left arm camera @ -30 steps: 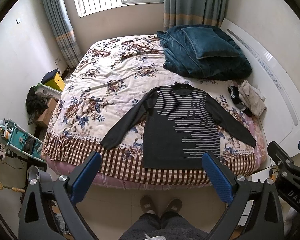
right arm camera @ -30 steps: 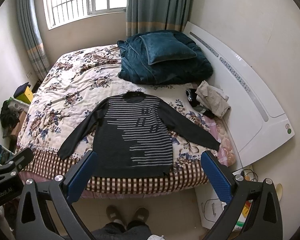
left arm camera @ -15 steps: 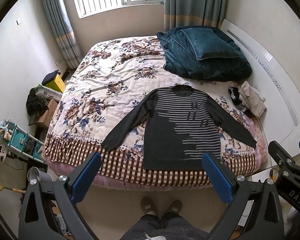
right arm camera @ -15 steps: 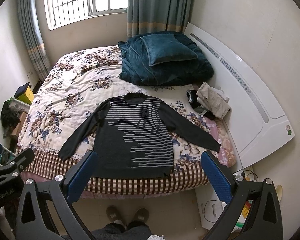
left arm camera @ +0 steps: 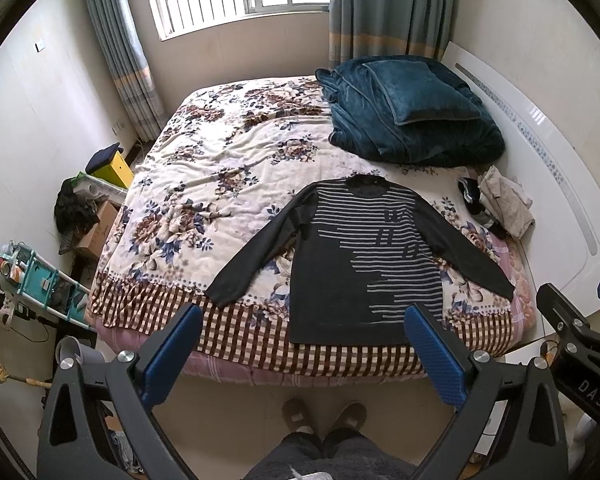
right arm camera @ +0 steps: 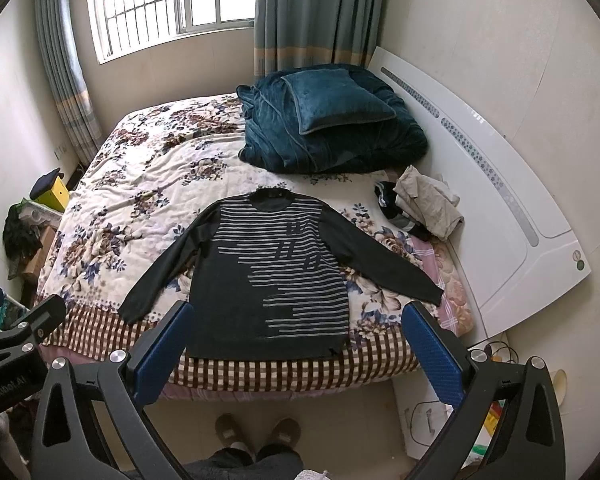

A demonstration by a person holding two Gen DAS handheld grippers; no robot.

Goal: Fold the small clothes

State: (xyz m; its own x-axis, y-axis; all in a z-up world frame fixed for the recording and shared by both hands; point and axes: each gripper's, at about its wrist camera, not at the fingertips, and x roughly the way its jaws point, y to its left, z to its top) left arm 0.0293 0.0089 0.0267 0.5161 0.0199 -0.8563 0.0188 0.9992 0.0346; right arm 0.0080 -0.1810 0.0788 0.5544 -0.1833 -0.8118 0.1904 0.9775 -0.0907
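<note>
Left wrist view: left gripper (left arm camera: 303, 354) spread wide, holding nothing; striped sweater (left arm camera: 352, 256) lies flat on the bed (left arm camera: 204, 184) near its front edge. Right wrist view: right gripper (right arm camera: 296, 350) wide too, empty, sweater (right arm camera: 276, 276) sleeves out.

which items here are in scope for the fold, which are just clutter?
In scope: striped sweater spread flat on the bed; left gripper and right gripper, both open.

Clutter: teal blanket, teal pillow, beige clothes pile, yellow box.
</note>
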